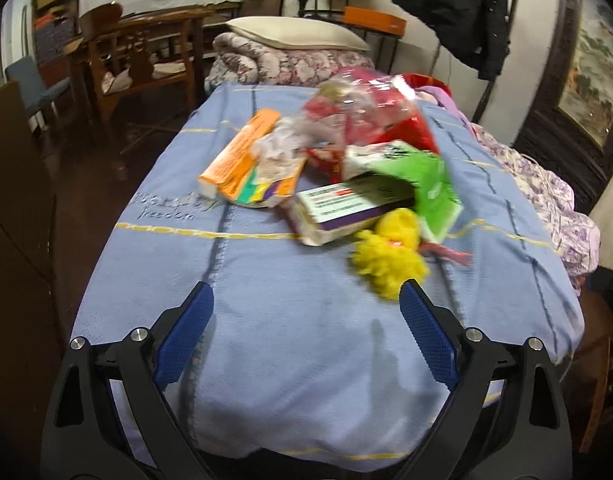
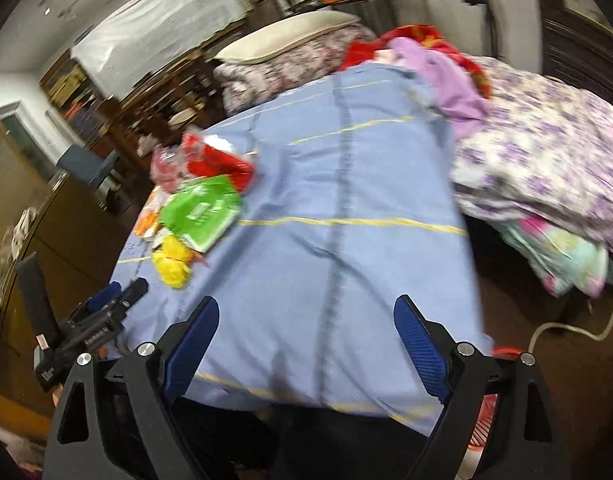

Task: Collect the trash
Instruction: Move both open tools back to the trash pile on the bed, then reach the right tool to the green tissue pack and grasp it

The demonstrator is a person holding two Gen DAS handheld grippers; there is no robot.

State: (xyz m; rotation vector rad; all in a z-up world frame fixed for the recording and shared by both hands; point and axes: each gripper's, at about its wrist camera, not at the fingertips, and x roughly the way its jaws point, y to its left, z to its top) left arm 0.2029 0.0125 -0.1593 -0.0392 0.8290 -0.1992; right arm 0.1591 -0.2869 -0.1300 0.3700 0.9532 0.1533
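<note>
A pile of trash lies on the blue bedspread (image 1: 266,320): an orange box (image 1: 238,152), a white and purple box (image 1: 346,208), a green bag (image 1: 422,176), a red and clear plastic bag (image 1: 370,116) and a yellow crumpled wad (image 1: 390,256). My left gripper (image 1: 306,300) is open and empty, just short of the yellow wad. My right gripper (image 2: 306,316) is open and empty above the bedspread (image 2: 346,240), with the pile to its left: the green bag (image 2: 202,212), the yellow wad (image 2: 172,260) and the red bag (image 2: 218,160). The left gripper's body (image 2: 102,316) shows at lower left.
A pillow (image 1: 294,32) and a flowered quilt (image 1: 290,64) lie at the bed's head. Purple flowered bedding (image 2: 546,152) is heaped on the right side. Wooden chairs (image 1: 138,60) stand left of the bed. A dark coat (image 1: 458,8) hangs on the wall. A white cable (image 2: 574,328) lies on the floor.
</note>
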